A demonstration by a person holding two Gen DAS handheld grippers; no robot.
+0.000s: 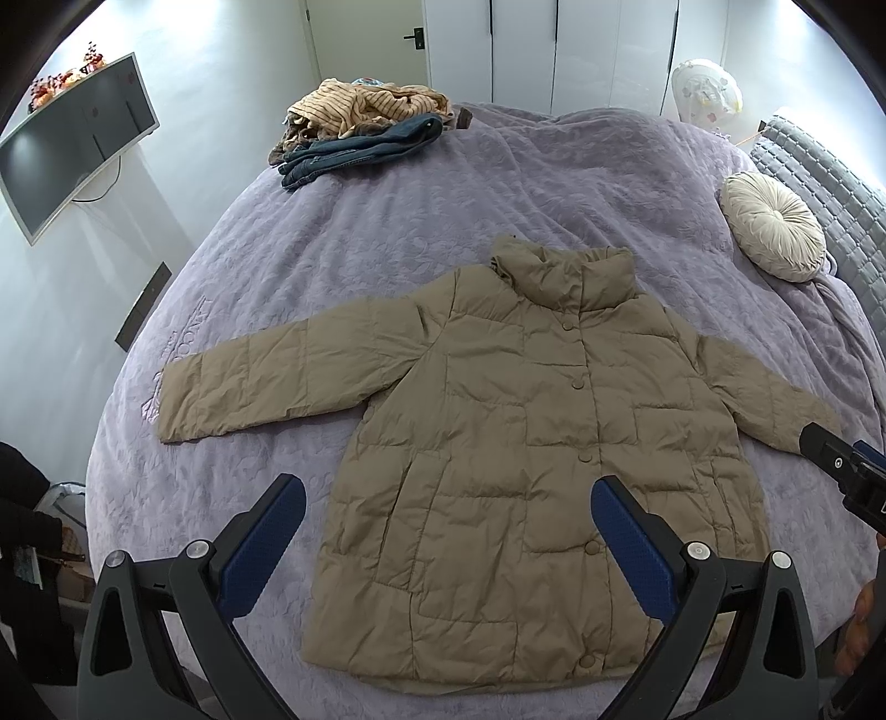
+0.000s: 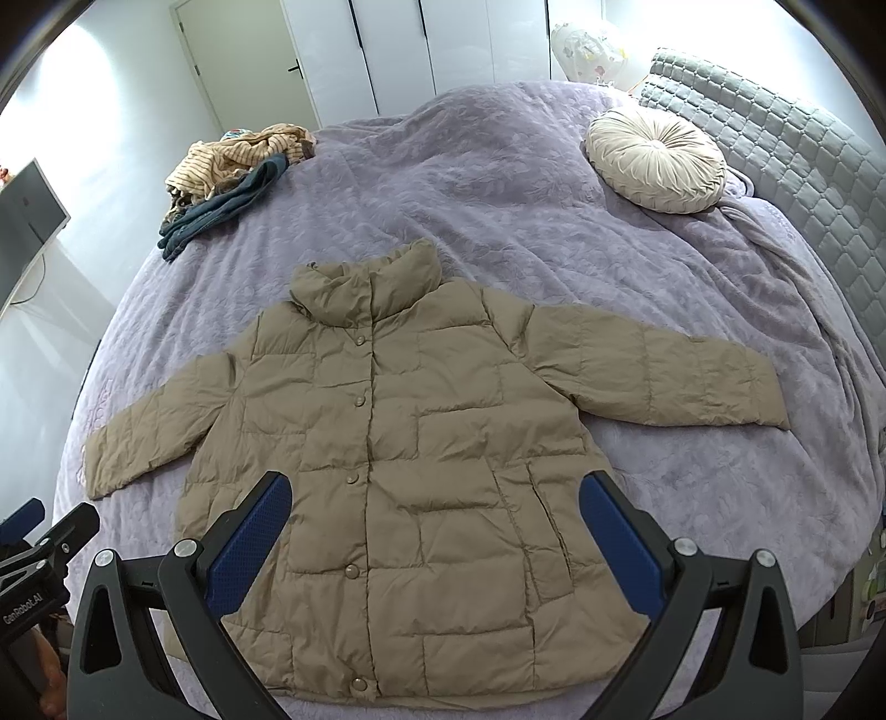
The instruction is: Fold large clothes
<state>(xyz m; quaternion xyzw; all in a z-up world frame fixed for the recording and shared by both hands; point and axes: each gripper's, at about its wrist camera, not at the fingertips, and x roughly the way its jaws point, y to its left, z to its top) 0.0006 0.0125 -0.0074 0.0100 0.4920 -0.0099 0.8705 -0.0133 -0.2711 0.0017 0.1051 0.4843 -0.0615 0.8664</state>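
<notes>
A tan quilted puffer jacket (image 1: pixel 515 443) (image 2: pixel 398 454) lies flat and buttoned on the lilac bedspread (image 1: pixel 387 249) (image 2: pixel 498 221), collar away from me, both sleeves spread out sideways. My left gripper (image 1: pixel 448 498) hovers open over the jacket's lower left part, nothing between its blue pads. My right gripper (image 2: pixel 434 495) hangs open above the jacket's lower middle, also holding nothing. In the left wrist view the right gripper's side (image 1: pixel 847 471) shows near the jacket's right cuff. The left gripper's tip (image 2: pixel 50 531) appears at the left edge of the right wrist view.
A heap of striped and denim clothes (image 1: pixel 360 133) (image 2: pixel 232 183) sits at the bed's far left. A round cream cushion (image 1: pixel 775 224) (image 2: pixel 656 160) rests by the grey quilted headboard (image 2: pixel 803 166). A wall monitor (image 1: pixel 72 149) hangs left; white wardrobe doors (image 1: pixel 554 50) stand behind.
</notes>
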